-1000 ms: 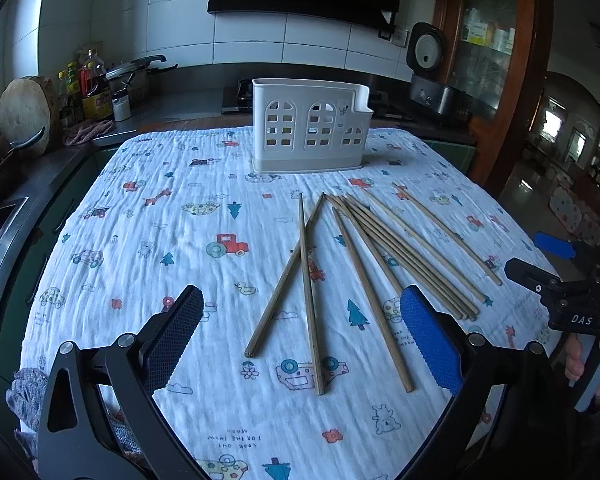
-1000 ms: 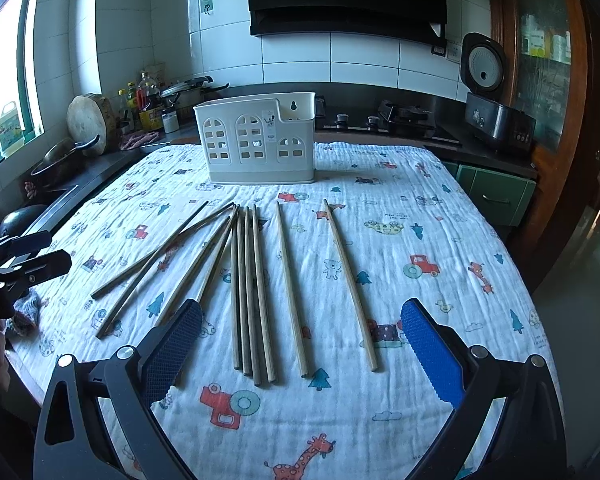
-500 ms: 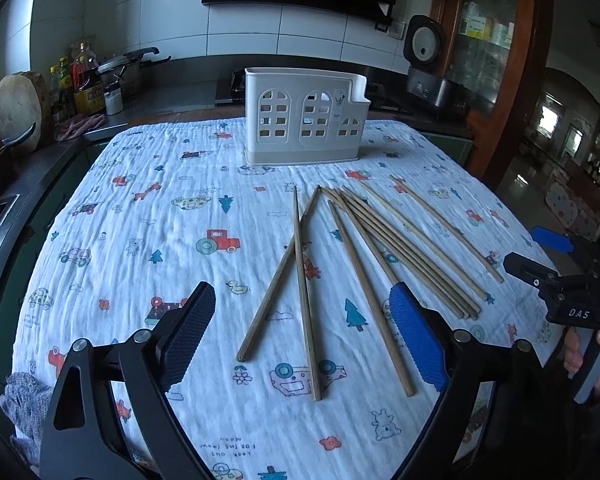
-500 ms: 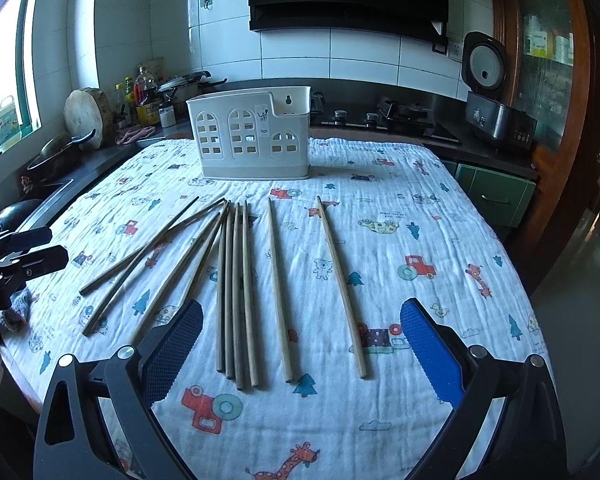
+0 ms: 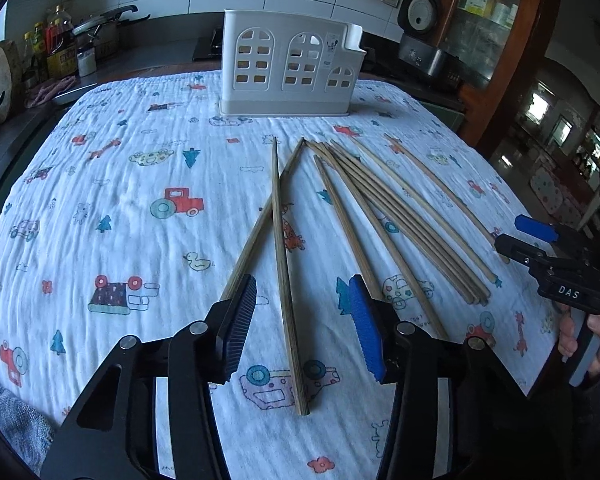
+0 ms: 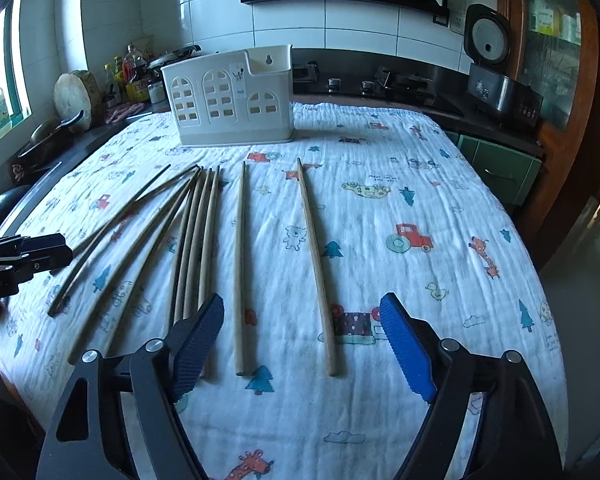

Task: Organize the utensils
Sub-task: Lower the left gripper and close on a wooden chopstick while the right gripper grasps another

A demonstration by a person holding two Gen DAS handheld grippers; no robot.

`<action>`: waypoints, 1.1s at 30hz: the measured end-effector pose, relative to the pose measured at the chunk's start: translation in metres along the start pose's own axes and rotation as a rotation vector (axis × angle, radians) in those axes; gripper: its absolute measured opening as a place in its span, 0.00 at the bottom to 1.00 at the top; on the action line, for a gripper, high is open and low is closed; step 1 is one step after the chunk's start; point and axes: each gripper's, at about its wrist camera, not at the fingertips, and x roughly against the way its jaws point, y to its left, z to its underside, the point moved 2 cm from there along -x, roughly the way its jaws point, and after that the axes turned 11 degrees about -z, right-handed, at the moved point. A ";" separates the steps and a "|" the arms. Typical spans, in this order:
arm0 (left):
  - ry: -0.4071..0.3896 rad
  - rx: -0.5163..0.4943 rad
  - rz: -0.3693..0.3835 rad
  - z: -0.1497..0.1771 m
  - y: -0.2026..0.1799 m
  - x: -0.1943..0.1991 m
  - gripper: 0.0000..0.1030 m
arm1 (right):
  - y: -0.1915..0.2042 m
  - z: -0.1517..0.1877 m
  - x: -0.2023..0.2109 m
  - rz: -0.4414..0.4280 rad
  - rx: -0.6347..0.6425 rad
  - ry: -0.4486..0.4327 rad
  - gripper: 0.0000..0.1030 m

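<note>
Left wrist view: my left gripper [image 5: 302,326] hangs with its fingers released, straddling one dark chopstick [image 5: 282,256] that runs from 6 toward 12 o'clock and crosses a second stick [image 5: 260,224] lying under the left pad. The remaining chopsticks [image 5: 400,224] fan out toward 3 o'clock on the printed cloth [image 5: 120,184]. The white utensil holder [image 5: 288,76] stands upright at 12 o'clock. From the right wrist, my right gripper [image 6: 302,344] is likewise spread apart, with two separate chopsticks [image 6: 240,264] between its pads, untouched.
</note>
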 end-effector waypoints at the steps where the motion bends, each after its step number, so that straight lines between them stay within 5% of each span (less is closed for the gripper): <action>1: 0.006 -0.001 0.004 0.000 -0.001 -0.002 0.42 | -0.001 0.000 -0.002 -0.003 0.000 0.007 0.68; 10: 0.065 0.013 0.005 0.001 -0.001 -0.025 0.28 | -0.013 0.001 -0.017 -0.024 -0.029 0.043 0.41; 20: 0.050 -0.010 -0.070 -0.001 -0.003 -0.029 0.09 | -0.018 0.002 -0.025 -0.028 -0.039 0.065 0.28; 29: 0.036 -0.002 -0.060 -0.002 -0.001 -0.024 0.06 | -0.019 0.001 -0.028 -0.002 -0.034 0.066 0.07; 33: 0.021 0.006 -0.055 -0.005 0.002 -0.016 0.06 | -0.018 0.000 -0.028 -0.005 -0.040 0.052 0.07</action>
